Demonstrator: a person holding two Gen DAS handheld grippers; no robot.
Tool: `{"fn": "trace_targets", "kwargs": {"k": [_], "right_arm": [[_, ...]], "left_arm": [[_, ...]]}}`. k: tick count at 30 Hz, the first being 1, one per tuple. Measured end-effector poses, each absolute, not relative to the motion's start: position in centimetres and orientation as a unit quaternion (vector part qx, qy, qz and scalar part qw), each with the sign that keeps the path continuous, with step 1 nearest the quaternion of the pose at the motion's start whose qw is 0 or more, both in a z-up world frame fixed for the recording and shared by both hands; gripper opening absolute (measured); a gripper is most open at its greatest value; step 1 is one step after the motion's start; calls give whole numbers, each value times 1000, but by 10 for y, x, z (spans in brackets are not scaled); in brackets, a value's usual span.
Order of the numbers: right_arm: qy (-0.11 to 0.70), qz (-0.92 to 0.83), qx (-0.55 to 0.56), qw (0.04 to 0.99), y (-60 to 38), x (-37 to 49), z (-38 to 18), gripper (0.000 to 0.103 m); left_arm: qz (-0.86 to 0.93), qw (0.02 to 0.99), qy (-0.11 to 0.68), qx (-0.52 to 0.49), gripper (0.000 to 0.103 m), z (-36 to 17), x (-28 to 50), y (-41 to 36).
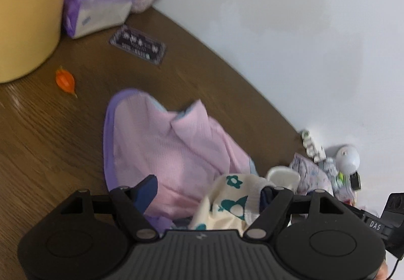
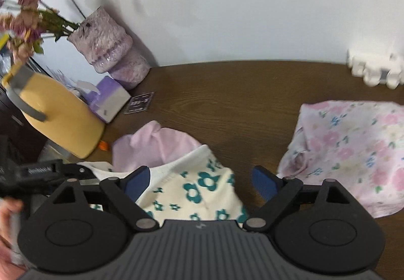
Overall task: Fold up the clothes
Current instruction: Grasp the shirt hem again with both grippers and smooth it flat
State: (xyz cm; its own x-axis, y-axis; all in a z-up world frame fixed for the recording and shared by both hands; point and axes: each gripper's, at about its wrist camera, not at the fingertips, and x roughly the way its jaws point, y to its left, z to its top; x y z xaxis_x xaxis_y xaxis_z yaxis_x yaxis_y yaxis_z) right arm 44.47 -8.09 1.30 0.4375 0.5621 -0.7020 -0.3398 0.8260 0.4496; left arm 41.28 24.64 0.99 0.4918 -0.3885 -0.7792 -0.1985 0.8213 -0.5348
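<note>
A cream garment with teal flowers (image 2: 202, 191) lies bunched on the brown table (image 2: 227, 93), partly over a pink garment with a lilac edge (image 1: 171, 153). My right gripper (image 2: 200, 170) is open, its blue pads on either side of the cream garment without closing on it. My left gripper (image 1: 210, 184) is also open above the pink garment; the cream garment (image 1: 227, 204) covers its right finger. In the right wrist view the left gripper's body (image 2: 45, 174) shows at the left edge with a hand (image 2: 7, 206) below it.
A folded pink floral cloth (image 2: 353, 148) lies at the right. A yellow jug (image 2: 60, 116), a tissue pack (image 2: 111, 100), a furry lilac vase of dried flowers (image 2: 108, 47), a black card (image 1: 137, 45) and a small orange object (image 1: 64, 79) stand along the left. The white wall is close behind.
</note>
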Motion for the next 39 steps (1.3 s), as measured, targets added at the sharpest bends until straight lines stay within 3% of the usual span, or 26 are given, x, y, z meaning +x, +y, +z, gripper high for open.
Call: {"fn": "trace_targets", "kwargs": {"k": [4, 10, 15, 20, 23, 25, 27, 28, 29, 31, 34, 38, 39], "right_arm": [[427, 290, 69, 854, -57, 430, 14, 80], [411, 307, -3, 858, -12, 419, 8, 79], [407, 286, 4, 868, -4, 420, -1, 76], [378, 270, 20, 886, -39, 412, 13, 76], [386, 250, -12, 888, -55, 411, 9, 71], [403, 242, -31, 882, -60, 410, 0, 61], [413, 240, -38, 877, -62, 409, -11, 58], [415, 239, -39, 877, -62, 408, -15, 58], [418, 238, -39, 876, -62, 408, -20, 55], [429, 245, -26, 869, -61, 410, -27, 24], [432, 246, -4, 868, -63, 414, -31, 10], [421, 223, 17, 879, -71, 419, -31, 9], [422, 217, 14, 880, -72, 421, -33, 4]], "left_arm": [[-46, 825, 519, -218, 75, 12, 414, 235], [-58, 837, 508, -194, 76, 28, 404, 239], [-65, 858, 470, -199, 76, 41, 385, 249], [-86, 892, 436, -84, 73, 52, 346, 223], [-98, 895, 435, -14, 59, 45, 332, 198], [-88, 893, 441, 19, 53, 35, 333, 187], [-76, 893, 442, 34, 52, 24, 341, 182], [-73, 895, 439, 31, 45, 18, 346, 181], [-73, 897, 436, 26, 30, 14, 351, 181], [-73, 899, 432, 24, 8, 9, 359, 179], [-60, 904, 421, 36, 5, 9, 367, 177], [-25, 910, 412, 33, 5, 8, 379, 183], [-22, 911, 411, 33, 5, 6, 381, 185]]}}
